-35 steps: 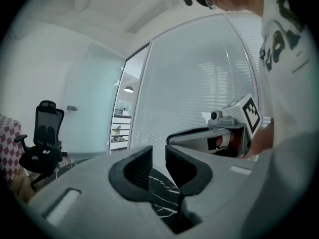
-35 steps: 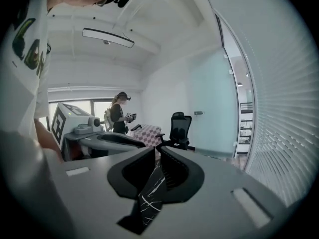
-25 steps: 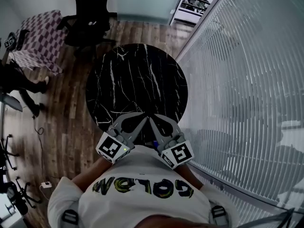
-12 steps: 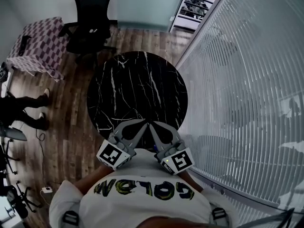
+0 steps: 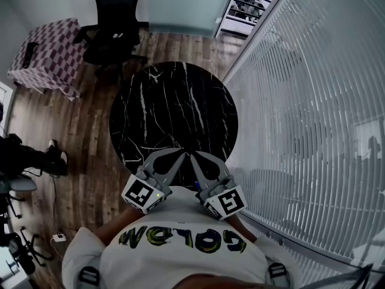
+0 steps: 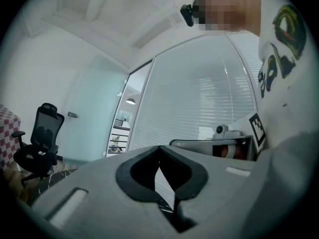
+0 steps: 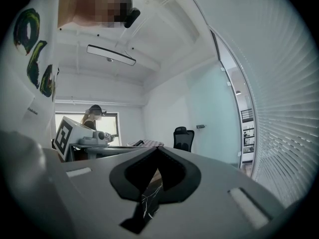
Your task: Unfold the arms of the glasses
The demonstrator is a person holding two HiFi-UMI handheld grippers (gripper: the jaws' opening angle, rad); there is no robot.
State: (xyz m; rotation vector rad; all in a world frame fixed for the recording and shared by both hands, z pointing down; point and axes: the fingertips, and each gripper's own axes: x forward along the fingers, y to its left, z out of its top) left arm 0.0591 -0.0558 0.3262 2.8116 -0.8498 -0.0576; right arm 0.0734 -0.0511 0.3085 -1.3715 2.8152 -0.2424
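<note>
Two shut grippers, no glasses showing

At 6 o'clock the left gripper [image 5: 181,155] and right gripper [image 5: 192,156] are pinching shut on nothing, tips nearly touching, so they may bump. The black table [image 5: 174,101] toward 12 is showing no glasses.

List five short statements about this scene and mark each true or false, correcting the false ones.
1. The table is round and black with white veins. True.
2. A pair of glasses lies on the table. False: none shows on it.
3. The left gripper has its jaws together, holding nothing. True.
4. The right gripper holds a cup. False: its jaws are together and empty.
5. The office chair is white. False: it is black.
</note>
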